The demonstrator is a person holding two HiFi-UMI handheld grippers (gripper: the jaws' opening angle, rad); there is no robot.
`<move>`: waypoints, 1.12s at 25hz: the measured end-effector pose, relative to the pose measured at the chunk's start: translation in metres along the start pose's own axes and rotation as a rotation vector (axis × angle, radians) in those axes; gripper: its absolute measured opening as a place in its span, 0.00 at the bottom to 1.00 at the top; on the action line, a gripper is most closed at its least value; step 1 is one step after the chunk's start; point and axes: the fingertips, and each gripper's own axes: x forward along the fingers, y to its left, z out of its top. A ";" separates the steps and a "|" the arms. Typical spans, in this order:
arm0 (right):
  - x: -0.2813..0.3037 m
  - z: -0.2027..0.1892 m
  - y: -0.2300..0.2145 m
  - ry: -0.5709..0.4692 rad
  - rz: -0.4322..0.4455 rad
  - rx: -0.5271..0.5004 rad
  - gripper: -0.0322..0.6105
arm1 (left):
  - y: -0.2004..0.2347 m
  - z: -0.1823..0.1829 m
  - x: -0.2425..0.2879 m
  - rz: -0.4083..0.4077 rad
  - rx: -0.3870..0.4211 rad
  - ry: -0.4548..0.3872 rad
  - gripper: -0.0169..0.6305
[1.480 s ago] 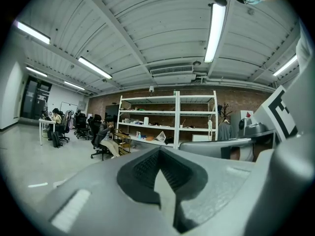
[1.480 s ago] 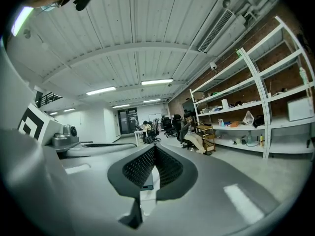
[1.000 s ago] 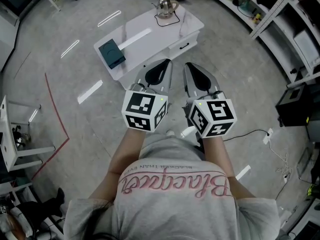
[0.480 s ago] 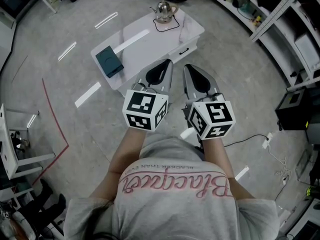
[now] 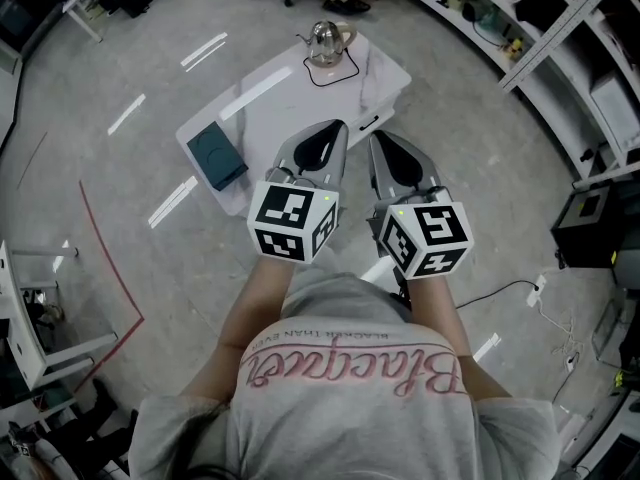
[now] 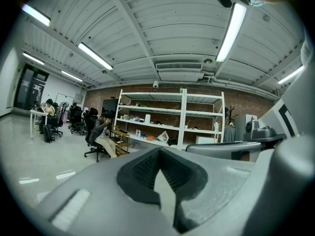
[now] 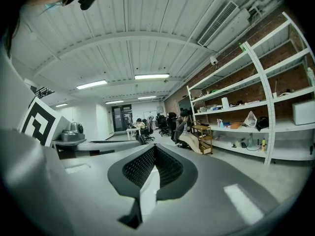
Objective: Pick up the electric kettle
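The electric kettle (image 5: 325,40), shiny metal with a black cord looped beside it, stands at the far end of a white table (image 5: 290,93) in the head view. Both grippers are held side by side at chest height, short of the table's near edge. My left gripper (image 5: 334,128) is shut with nothing in it, and so is my right gripper (image 5: 379,136). In the left gripper view the left gripper (image 6: 158,157) points level into the room, pads together. The right gripper (image 7: 154,150) does the same in its own view. Neither gripper view shows the kettle.
A teal box (image 5: 216,158) lies on the table's left end. Metal shelving (image 5: 560,28) runs along the right. A black case (image 5: 590,223) and a loose cable (image 5: 505,268) lie on the floor at right. A seated person (image 6: 102,134) is by the far shelves.
The table with the kettle has drifted nearer to the grippers in the head view. Both grippers keep the same pose and stay shut.
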 end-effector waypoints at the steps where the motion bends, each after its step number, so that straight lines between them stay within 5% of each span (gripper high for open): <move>1: 0.012 0.002 0.000 0.001 0.003 -0.001 0.08 | 0.011 0.001 0.005 0.002 -0.003 0.000 0.04; 14: 0.143 0.019 -0.005 0.026 -0.016 0.005 0.08 | 0.128 0.018 0.069 -0.009 -0.030 0.015 0.04; 28: 0.183 0.018 -0.045 0.026 -0.058 0.037 0.08 | 0.160 0.008 0.125 -0.036 -0.071 0.033 0.04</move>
